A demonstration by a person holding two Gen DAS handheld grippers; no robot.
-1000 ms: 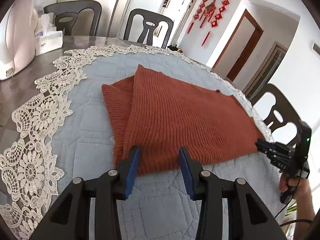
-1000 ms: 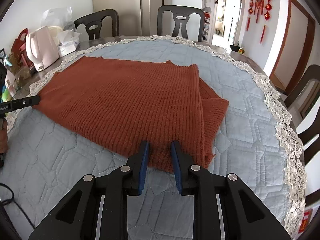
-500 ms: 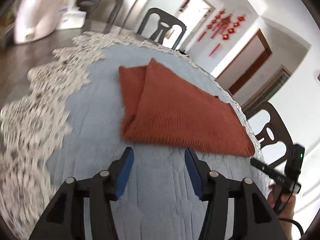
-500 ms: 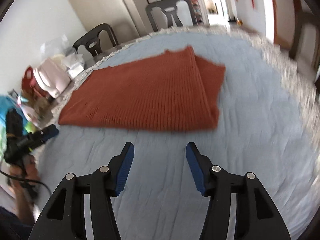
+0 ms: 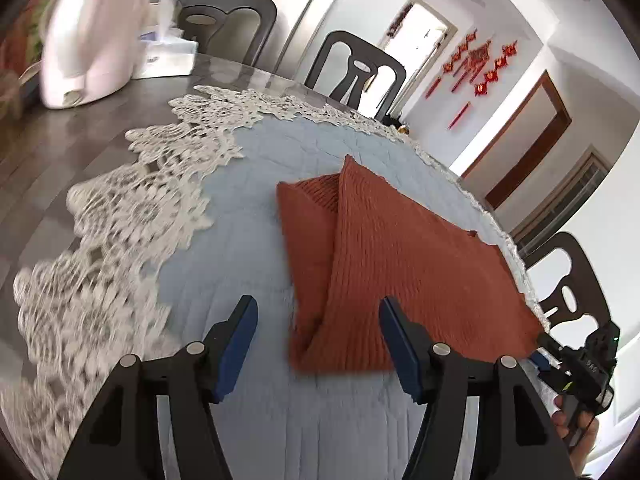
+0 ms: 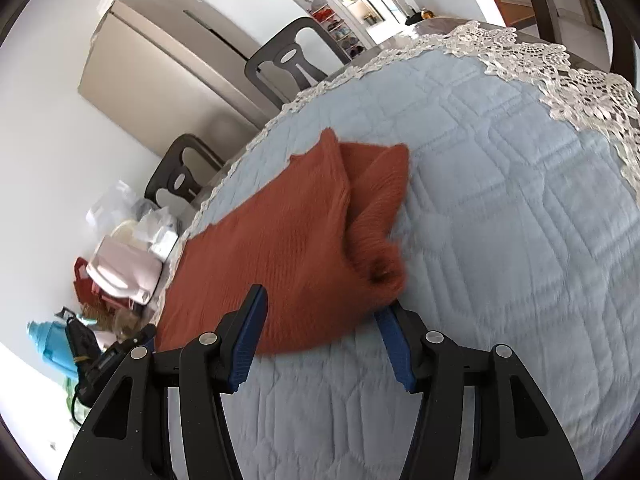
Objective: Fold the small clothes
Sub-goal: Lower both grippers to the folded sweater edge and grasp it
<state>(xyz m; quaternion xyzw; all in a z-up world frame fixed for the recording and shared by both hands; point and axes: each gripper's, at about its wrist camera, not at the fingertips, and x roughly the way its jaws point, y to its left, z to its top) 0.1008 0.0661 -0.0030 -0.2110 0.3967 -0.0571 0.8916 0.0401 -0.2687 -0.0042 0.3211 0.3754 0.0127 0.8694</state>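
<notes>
Left wrist view: both grippers, left gripper point(image 5: 316, 344) and right gripper point(image 6: 322, 336), gape (released); pinch the sweater point(image 5: 400, 264) corners squarely.

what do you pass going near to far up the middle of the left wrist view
left gripper → rust knit garment → blue quilted mat → white lace edging → dark chair
</notes>
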